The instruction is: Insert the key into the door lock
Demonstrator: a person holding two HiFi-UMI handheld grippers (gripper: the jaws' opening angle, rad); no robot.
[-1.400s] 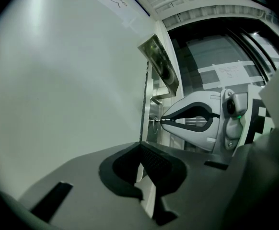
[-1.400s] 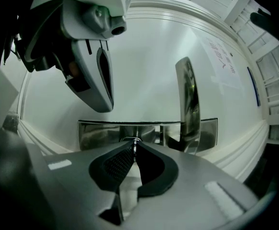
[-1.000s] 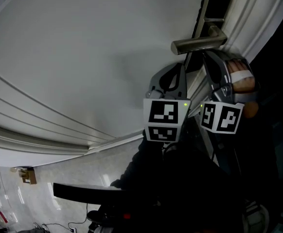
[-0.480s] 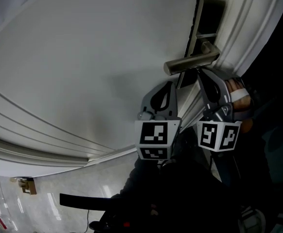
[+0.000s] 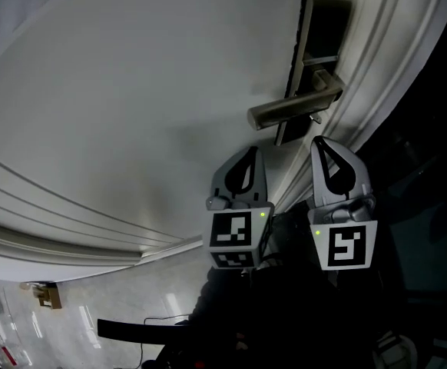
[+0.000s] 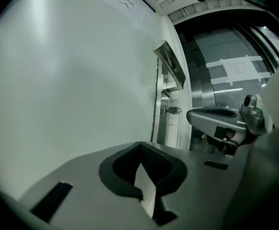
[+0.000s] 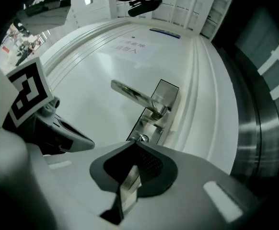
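Note:
A white door (image 5: 131,91) carries a metal lock plate (image 5: 316,52) with a lever handle (image 5: 289,110). In the left gripper view a small silver key (image 6: 172,110) sticks out of the lock plate (image 6: 166,87) below the handle. The right gripper view shows the same keyhole spot (image 7: 142,139) under the handle (image 7: 132,96). My left gripper (image 5: 248,152) hangs below and left of the handle, jaws shut on nothing. My right gripper (image 5: 319,141) is beside it, just below the lock plate, also shut and empty. Neither gripper touches the key.
The moulded white door frame (image 5: 385,60) runs along the right of the lock, with a dark opening (image 5: 431,129) beyond it. A printed paper sign (image 7: 127,46) is stuck higher on the door. Light floor (image 5: 70,314) shows at the bottom left.
Both grippers have drawn back down from the lock; the right one was right under the handle a second ago. The hand seen by the right gripper is out of sight.

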